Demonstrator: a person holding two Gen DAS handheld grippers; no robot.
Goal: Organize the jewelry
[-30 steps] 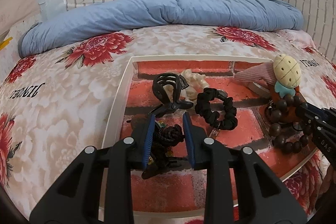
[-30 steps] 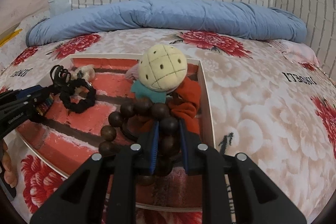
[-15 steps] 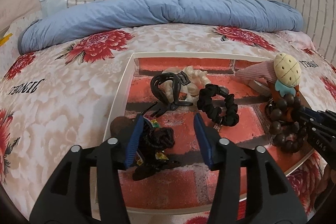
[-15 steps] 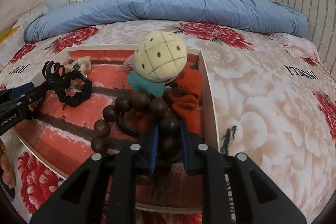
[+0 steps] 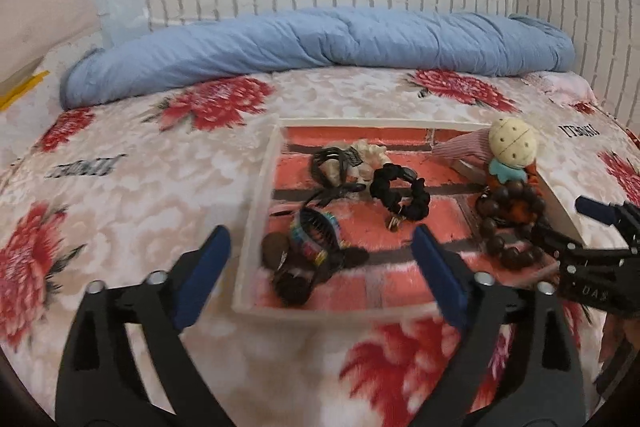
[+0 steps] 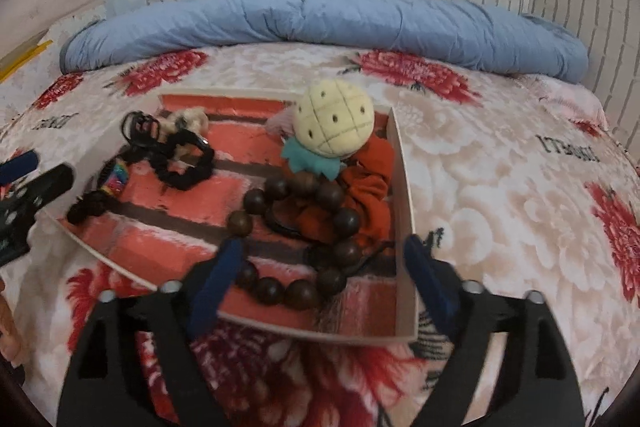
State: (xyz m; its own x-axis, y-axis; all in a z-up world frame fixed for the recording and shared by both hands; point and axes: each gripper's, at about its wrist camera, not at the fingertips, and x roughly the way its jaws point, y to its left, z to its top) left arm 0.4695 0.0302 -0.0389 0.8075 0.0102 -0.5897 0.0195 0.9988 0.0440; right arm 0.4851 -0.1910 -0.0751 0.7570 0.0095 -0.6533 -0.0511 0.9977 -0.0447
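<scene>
Right wrist view: the right gripper [image 6: 320, 267] stood with jaws apart, having just been opening, above the near edge of a shallow tray [image 6: 404, 187] on the flowered bed [image 6: 500, 167]; the wooden bead bracelet [image 6: 296, 239] lay loose inside, nothing pinched. The beads looked hard, smooth and likely to roll, best taken across one bead or the cord. In the left wrist view, the left gripper [image 5: 320, 255] had likewise just spread wide over a dark hair clip [image 5: 316, 239], stiff but toothed. The black scrunchie [image 5: 400, 193] beside it looked soft and light, graspable anywhere.
</scene>
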